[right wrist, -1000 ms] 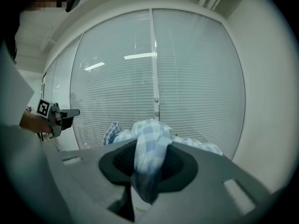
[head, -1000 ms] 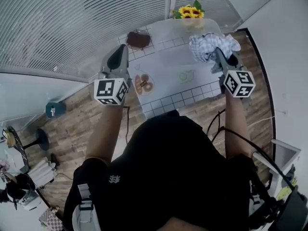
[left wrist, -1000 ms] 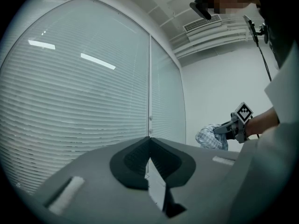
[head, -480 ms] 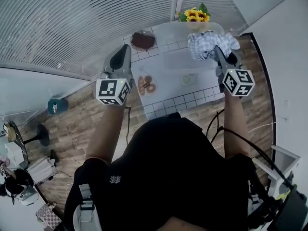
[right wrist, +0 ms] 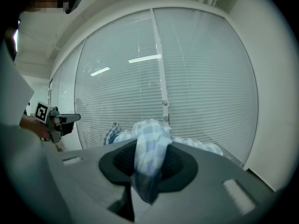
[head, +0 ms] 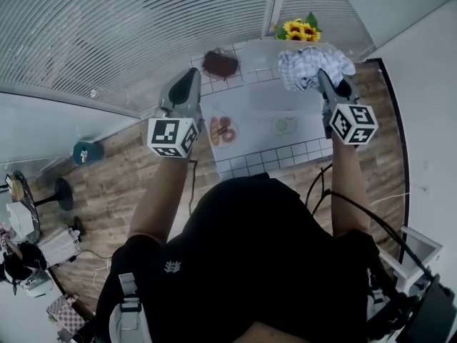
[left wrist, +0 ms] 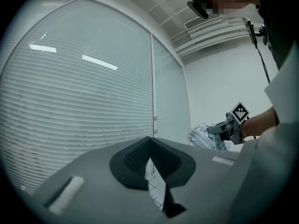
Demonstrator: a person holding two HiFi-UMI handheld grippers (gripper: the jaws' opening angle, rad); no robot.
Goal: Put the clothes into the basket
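Note:
A blue-and-white checked cloth (head: pixel 308 63) hangs bunched in the air over the far right part of the white tiled table (head: pixel 250 106). My right gripper (head: pixel 323 78) is shut on it. In the right gripper view the cloth (right wrist: pixel 148 148) is pinched between the dark pads and droops below them. My left gripper (head: pixel 188 90) is held level over the table's left edge, its jaws shut with nothing between them (left wrist: pixel 149 140). From the left gripper view I see the right gripper (left wrist: pixel 220 129) with the cloth (left wrist: pixel 202 137). I cannot make out a basket for certain.
On the table are a plate of pastries (head: pixel 223 129), a small dish (head: pixel 284 125), a brown object (head: pixel 219 64) and sunflowers (head: pixel 300 29) at the far end. Window blinds (head: pixel 128 34) run behind the table. A white wall (head: pixel 421 77) stands to the right, above the wooden floor.
The right gripper has carried the cloth a little further over the table, closer to the sunflowers. The left gripper has barely moved.

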